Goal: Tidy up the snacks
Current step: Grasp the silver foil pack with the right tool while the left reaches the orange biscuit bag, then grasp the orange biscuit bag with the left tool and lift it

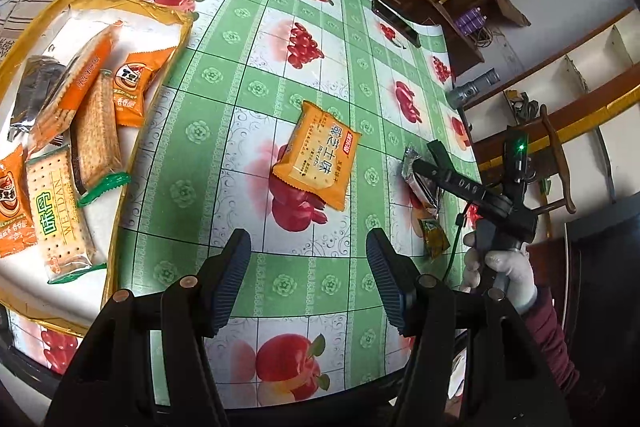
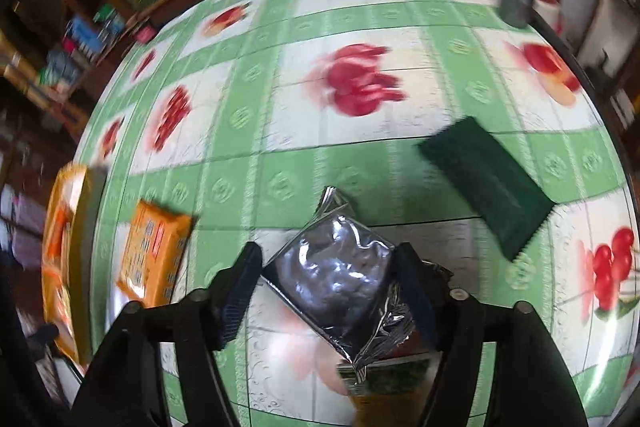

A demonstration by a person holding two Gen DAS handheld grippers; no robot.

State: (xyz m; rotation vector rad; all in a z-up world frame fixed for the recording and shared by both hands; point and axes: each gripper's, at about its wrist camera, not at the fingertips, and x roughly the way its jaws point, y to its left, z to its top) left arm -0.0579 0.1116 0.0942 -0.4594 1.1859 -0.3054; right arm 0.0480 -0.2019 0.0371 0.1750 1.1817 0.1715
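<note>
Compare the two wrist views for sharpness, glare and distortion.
Left wrist view: sharp; print on the yellow cracker packet is readable, the tablecloth bulges with fisheye curve, with mild sheen. Right wrist view: motion-smeared, worst toward the edges; the silver foil packet between the right gripper fingers throws bright specular glints; the dark green packet is soft-edged.

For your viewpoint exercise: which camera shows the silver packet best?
The right wrist view: the silver packet fills the centre, lying between the open right tool. The left wrist view shows it only small, at the edge, partly hidden.
</note>
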